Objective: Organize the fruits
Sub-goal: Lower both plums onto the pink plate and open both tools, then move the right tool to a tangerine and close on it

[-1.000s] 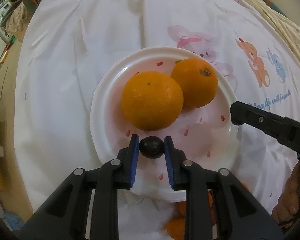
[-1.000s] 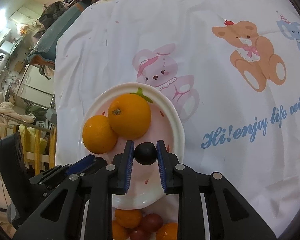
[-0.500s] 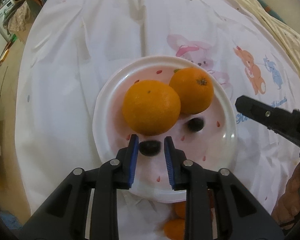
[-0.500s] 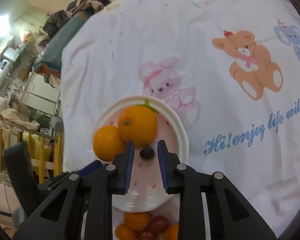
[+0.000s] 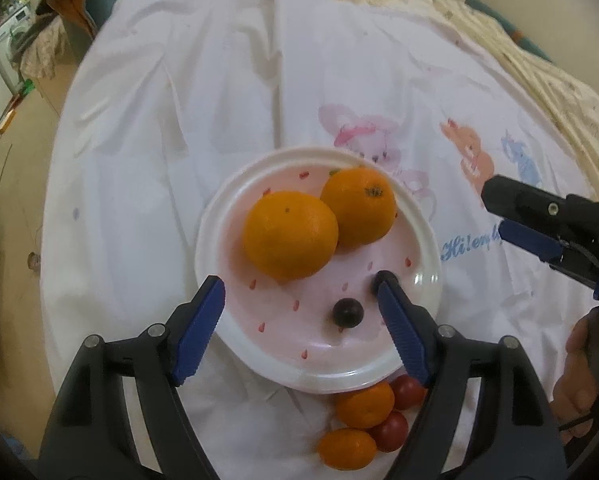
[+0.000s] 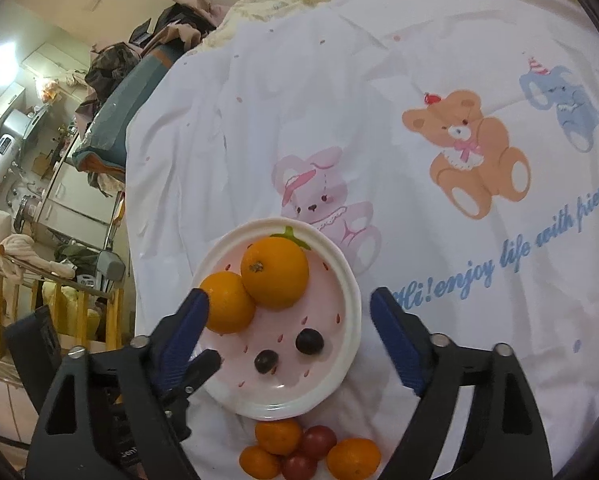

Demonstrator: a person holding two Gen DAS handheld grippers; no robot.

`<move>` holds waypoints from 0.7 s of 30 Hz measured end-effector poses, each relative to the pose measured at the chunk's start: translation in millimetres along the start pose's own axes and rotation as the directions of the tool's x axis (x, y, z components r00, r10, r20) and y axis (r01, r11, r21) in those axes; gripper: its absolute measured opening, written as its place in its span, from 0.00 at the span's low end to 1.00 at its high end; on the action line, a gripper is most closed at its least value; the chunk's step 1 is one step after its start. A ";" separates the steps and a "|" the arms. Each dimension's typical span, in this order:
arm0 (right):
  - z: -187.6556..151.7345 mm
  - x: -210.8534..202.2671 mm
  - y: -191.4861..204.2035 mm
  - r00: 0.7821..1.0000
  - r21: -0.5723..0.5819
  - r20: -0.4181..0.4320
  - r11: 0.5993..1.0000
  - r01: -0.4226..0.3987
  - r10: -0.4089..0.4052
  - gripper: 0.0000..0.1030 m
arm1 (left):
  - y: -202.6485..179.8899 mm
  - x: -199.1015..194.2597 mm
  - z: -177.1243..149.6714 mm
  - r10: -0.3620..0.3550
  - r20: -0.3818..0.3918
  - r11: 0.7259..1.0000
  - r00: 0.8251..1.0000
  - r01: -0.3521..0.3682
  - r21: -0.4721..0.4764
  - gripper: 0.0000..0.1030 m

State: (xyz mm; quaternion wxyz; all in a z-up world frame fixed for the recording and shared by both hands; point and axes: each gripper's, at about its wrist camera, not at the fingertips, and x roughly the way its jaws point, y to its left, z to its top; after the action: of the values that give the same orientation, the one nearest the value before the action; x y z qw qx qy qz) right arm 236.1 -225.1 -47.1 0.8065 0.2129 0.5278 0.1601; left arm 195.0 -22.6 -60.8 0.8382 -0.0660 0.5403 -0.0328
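Note:
A white plate with pink print lies on the sheet and holds two oranges. Two dark grapes lie loose on its near half. In the left wrist view one grape is in plain sight, while the other peeks from behind a fingertip. My left gripper hangs above the plate, jaws opening, with nothing pressed between the pads. My right gripper is also opening over the plate, holding nothing.
Small oranges and cherry tomatoes sit in a cluster on the sheet by the plate's near rim. The white sheet bears cartoon animals and blue lettering. Room clutter lies beyond its left edge. A hand holds the right gripper.
Each gripper was shut on a dark grape low over the plate. Both have let go, spread their jaws wide and risen. The two grapes now rest on the plate.

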 end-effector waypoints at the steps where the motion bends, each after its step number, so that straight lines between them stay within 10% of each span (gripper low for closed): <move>1: -0.1 -2.0 0.3 1.000 -0.001 0.003 1.000 0.003 -0.003 0.85 | 0.2 -6.2 -0.1 0.020 0.025 1.000 0.999 -0.020 0.001 0.74; 21: -30.0 -62.5 10.4 0.996 -0.059 0.087 0.998 0.036 -0.030 0.94 | -5.2 -61.7 -20.3 0.031 0.141 0.999 0.990 -0.035 0.030 0.74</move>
State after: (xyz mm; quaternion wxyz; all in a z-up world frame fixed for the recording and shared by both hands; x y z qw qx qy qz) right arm 183.7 -241.2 -3.5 0.8373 0.1862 0.4907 0.1534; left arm 151.0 -21.5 -12.6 0.8755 -0.0457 0.4805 -0.0229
